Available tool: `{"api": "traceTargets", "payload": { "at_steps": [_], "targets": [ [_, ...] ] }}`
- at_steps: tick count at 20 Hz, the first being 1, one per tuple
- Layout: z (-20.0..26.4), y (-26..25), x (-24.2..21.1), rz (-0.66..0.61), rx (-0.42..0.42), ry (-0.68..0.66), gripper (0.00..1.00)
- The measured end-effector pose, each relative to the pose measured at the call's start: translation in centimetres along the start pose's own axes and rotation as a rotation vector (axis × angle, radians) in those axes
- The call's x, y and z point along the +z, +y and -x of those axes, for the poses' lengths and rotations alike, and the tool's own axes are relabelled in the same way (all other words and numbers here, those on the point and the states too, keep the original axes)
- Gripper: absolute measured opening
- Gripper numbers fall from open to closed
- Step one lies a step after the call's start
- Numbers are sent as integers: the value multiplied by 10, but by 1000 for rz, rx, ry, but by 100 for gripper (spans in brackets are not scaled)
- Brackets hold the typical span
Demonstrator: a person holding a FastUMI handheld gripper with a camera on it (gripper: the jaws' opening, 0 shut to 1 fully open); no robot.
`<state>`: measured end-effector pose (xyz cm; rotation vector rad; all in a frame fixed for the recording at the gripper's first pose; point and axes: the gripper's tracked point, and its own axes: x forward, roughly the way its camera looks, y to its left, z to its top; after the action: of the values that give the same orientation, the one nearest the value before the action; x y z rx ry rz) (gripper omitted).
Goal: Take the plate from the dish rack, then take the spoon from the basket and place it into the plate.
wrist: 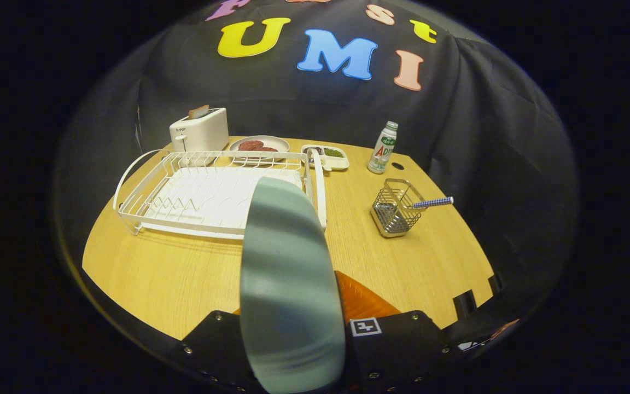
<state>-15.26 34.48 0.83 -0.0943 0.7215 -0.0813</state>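
The jaws grip the plate [287,284] edge-on, clear of the rack [211,191]; next, set it on the desk [173,273].

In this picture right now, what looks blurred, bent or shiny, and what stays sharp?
Gripper view: the plate, held edge-on between the jaws of the gripper, is soft and carries pale light bands; the fisheye bows the table edge and the dish rack; the basket and spoon handle look fairly sharp; the light is warm, with soft shadows.
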Motion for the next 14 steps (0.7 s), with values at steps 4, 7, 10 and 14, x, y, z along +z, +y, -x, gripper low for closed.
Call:
{"api": "traceTargets", "payload": {
  "at_steps": [4,7,10,14],
  "targets": [
    [-14,7,-21,-112,97,61,56],
    [-22,13,-26,-213,162,91,56],
    [-34,33,-34,-307,286,142,56],
    [-43,65,-43,-437,435,211,56]
  ]
}}
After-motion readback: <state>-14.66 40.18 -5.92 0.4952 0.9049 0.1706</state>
